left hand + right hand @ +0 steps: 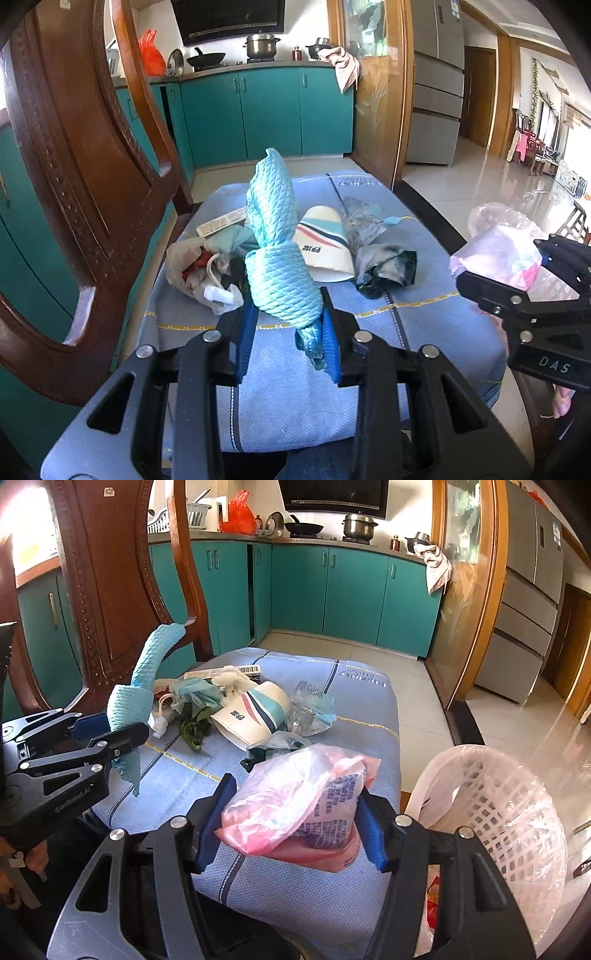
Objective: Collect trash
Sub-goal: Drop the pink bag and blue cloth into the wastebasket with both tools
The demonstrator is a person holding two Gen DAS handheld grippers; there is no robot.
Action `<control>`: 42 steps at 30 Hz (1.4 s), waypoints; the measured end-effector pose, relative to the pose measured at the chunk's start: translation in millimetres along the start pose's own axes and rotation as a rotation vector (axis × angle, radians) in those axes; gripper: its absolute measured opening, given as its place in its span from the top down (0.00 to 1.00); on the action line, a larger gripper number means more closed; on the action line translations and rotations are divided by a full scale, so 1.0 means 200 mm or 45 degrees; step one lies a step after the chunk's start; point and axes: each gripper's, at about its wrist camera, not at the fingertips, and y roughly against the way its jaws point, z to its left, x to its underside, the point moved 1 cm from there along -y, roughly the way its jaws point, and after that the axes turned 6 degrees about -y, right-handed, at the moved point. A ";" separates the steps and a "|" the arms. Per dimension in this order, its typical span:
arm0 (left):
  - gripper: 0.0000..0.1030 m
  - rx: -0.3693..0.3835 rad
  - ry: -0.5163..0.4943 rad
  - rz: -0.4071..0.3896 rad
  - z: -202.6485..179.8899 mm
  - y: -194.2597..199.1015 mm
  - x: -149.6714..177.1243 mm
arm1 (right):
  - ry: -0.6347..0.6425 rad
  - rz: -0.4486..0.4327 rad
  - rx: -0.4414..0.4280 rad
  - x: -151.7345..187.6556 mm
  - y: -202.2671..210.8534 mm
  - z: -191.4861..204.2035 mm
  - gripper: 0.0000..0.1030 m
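trash: left tool (288, 332) grips blue cloth (275, 236), right tool (291, 823) grips printed pink bag (295, 797).

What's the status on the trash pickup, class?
Left tongs shut on blue cloth. Right tongs shut on pink bag. Basket at right, path unobstructed.

Left claw (288, 332) clamped, angled down; right claw (291, 827) likewise.

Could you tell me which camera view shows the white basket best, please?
The right wrist view: the basket fills the lower right corner, its lattice wall and clear liner plain to see. The left wrist view shows only a sliver of lattice behind the right gripper and its pink bag.
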 end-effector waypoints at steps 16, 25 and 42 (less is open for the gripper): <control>0.68 0.140 -0.052 -0.011 -0.26 0.05 -0.11 | -0.169 -0.152 0.102 -0.01 0.25 -0.38 0.41; 0.68 0.378 -0.172 -0.021 -0.66 0.02 -0.26 | -0.357 -0.160 0.284 0.18 0.41 -0.83 0.40; 0.31 0.530 -0.309 0.037 -1.11 -0.17 -0.38 | -0.473 -0.158 0.395 0.30 0.51 -1.09 0.40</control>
